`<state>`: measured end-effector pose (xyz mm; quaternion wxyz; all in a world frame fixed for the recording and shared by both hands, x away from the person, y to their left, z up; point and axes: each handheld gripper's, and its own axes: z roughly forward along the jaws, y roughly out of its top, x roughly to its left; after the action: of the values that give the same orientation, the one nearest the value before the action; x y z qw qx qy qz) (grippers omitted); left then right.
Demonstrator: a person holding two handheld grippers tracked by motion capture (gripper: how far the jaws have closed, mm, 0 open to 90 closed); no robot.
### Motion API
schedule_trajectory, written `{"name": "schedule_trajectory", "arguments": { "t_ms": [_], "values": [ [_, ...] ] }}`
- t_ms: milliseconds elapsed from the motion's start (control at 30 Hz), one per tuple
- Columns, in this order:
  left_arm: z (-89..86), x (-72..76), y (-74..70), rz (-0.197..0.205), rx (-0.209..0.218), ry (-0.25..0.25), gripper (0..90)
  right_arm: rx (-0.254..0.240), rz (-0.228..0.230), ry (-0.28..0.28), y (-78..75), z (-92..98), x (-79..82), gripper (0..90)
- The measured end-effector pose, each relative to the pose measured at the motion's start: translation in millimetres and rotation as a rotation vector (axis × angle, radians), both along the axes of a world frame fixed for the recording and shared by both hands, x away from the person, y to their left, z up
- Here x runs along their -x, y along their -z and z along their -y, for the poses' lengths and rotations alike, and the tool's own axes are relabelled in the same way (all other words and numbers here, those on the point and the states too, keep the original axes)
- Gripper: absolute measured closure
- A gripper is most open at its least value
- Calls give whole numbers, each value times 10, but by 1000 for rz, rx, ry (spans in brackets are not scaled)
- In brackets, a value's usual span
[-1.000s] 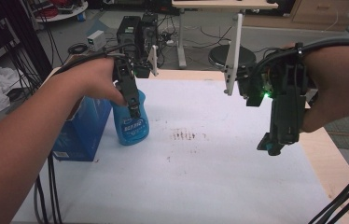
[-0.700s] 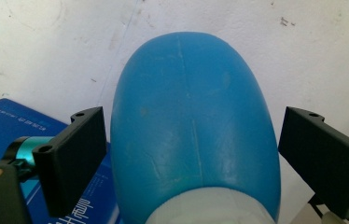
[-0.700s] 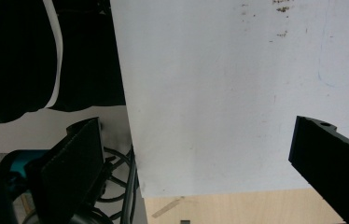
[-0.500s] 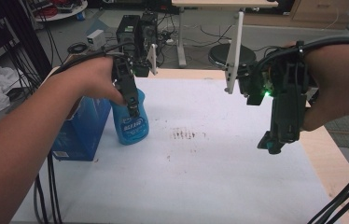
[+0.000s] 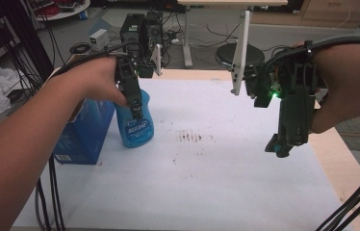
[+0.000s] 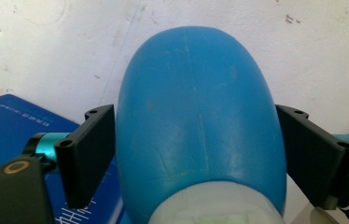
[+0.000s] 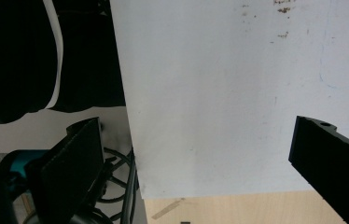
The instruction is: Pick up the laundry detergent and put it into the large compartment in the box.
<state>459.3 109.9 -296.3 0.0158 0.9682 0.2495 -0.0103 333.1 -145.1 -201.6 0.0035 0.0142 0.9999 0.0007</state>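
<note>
Left tool [image 5: 135, 108] jaws, just closing, flank upright bottle [image 6: 200, 126] at 3 and 9, pads touching; right tool [image 5: 278, 144] open, empty.

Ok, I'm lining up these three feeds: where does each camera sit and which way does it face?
High view: above the near edge, looking forward and down; forearms, left gripper, right gripper.
Left gripper view: on that gripper, facing down onto the blue bottle between its jaws.
Right gripper view: facing the white table cover.
Shared: bottle and blue box.
</note>
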Motion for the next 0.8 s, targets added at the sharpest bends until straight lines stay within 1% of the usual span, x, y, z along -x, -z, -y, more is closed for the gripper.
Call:
{"name": "schedule_trajectory", "arguments": {
  "t_ms": [267, 333, 533, 567, 600, 700, 800],
  "values": [
    [0, 3, 3, -4, 1, -1, 199, 2, -2, -1, 6, -3, -6, 23],
    [-3, 3, 4, -3, 2, -4, 219, 3, -1, -2, 8, -7, 0, 23],
    [-1, 2, 2, -6, 0, -5, 225, 4, -3, 0, 6, -13, 16, 23],
    [-1, 2, 2, -6, 0, -5, 225, 2, -2, -7, 5, -11, 13, 23],
    [2, 3, -7, -8, 1, 1, 282, 1, -2, -5, 3, -11, 14, 23],
    [14, 11, 5, -11, -8, -6, 289, -1, -2, -6, 2, -7, 11, 23],
    [19, 4, 5, -8, -12, 1, 291, 1, -2, 2, -4, -5, 17, 23]
  ]
}}
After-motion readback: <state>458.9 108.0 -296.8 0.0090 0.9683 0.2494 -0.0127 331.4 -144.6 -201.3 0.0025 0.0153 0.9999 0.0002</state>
